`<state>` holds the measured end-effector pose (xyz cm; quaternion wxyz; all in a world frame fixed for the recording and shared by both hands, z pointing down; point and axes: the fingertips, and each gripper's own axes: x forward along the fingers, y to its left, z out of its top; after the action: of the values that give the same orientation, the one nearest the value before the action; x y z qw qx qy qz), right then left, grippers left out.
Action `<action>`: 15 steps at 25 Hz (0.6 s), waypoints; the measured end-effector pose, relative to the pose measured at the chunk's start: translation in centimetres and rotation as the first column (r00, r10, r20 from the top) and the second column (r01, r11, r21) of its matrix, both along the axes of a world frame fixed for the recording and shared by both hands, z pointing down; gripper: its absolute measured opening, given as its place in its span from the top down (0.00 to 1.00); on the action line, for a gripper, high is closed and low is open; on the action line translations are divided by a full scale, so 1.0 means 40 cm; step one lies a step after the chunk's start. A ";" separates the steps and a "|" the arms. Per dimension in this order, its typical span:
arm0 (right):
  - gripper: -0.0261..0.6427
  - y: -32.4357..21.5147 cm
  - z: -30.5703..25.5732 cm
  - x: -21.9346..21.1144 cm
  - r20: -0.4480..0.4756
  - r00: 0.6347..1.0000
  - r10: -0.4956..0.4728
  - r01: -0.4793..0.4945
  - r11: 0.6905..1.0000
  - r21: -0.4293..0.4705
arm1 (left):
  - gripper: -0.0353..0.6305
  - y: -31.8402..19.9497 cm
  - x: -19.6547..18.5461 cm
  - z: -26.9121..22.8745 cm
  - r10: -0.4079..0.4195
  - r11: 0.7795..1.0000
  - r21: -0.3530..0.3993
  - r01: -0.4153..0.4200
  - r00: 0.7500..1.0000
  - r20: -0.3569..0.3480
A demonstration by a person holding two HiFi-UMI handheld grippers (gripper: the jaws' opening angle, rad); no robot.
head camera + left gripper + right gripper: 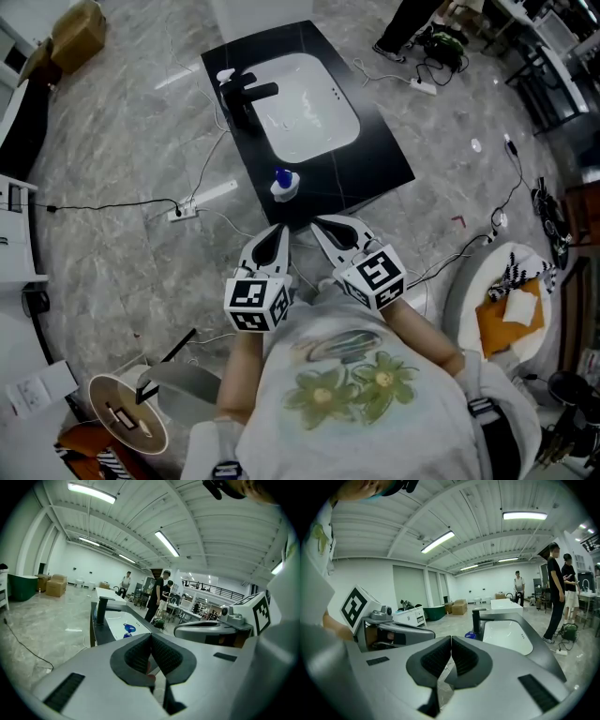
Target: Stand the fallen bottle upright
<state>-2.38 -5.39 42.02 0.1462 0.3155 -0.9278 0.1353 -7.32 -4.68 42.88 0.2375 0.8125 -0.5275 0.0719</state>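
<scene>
white basin set in black counter | black faucet at basin's left | power strip on floor | cardboard box far left

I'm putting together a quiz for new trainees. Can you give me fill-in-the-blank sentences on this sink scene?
1. The bottle on the counter has a ____ cap.
2. The faucet beside the white basin is ____ in colour.
3. The left gripper and the right gripper both have their jaws ____, with nothing between them.
Missing words: blue; black; shut.
</scene>
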 end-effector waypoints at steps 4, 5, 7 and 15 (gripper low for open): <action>0.90 0.011 0.002 0.010 0.000 1.000 -0.016 0.016 1.000 0.000 | 0.92 0.014 0.011 0.003 -0.015 1.000 -0.004 0.015 1.000 0.002; 0.90 0.013 0.002 0.013 0.000 1.000 -0.020 0.020 1.000 0.001 | 0.92 0.016 0.013 0.003 -0.018 1.000 -0.005 0.018 1.000 0.003; 0.90 0.016 0.004 0.018 0.000 1.000 -0.025 0.025 1.000 0.000 | 0.92 0.021 0.019 0.004 -0.025 1.000 -0.007 0.025 1.000 0.002; 0.90 0.026 0.011 0.031 -0.006 0.999 -0.044 0.044 0.999 -0.004 | 0.92 0.034 0.030 0.008 -0.044 0.999 -0.010 0.044 0.999 0.001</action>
<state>-1.15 -4.35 42.47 0.1527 0.2951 -0.9338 0.1328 -6.11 -3.33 43.21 0.2430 0.7993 -0.5452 0.0697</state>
